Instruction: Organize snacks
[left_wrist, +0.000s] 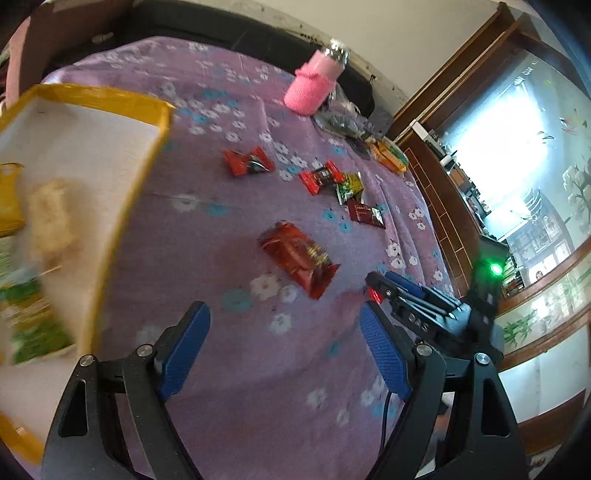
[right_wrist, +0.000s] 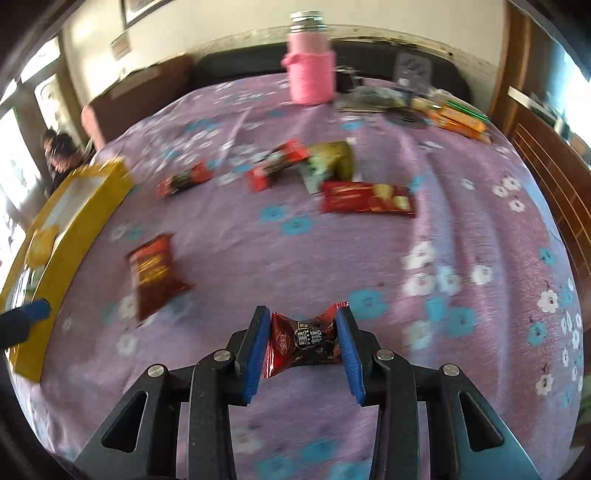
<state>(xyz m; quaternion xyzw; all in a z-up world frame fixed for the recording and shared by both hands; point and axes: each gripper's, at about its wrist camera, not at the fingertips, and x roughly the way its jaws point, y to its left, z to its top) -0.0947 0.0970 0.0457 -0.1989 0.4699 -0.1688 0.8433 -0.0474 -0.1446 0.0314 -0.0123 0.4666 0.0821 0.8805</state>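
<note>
My right gripper (right_wrist: 302, 345) is shut on a red wrapped candy (right_wrist: 304, 341) and holds it above the purple flowered cloth; it also shows in the left wrist view (left_wrist: 376, 290). My left gripper (left_wrist: 284, 339) is open and empty, beside the yellow-rimmed box (left_wrist: 147, 155), which holds a few snacks. On the cloth lie a large red packet (left_wrist: 299, 258), two red candies (left_wrist: 248, 161) (left_wrist: 320, 176), a green packet (left_wrist: 349, 186) and a dark red packet (left_wrist: 366, 214). The right wrist view shows the box (right_wrist: 81, 218) at the left and the large red packet (right_wrist: 155, 273).
A pink-sleeved bottle (right_wrist: 311, 62) stands at the far edge of the table. Orange boxes (right_wrist: 456, 118) and dark clutter (right_wrist: 373, 99) lie at the far right. A wooden cabinet (left_wrist: 454, 192) stands right of the table.
</note>
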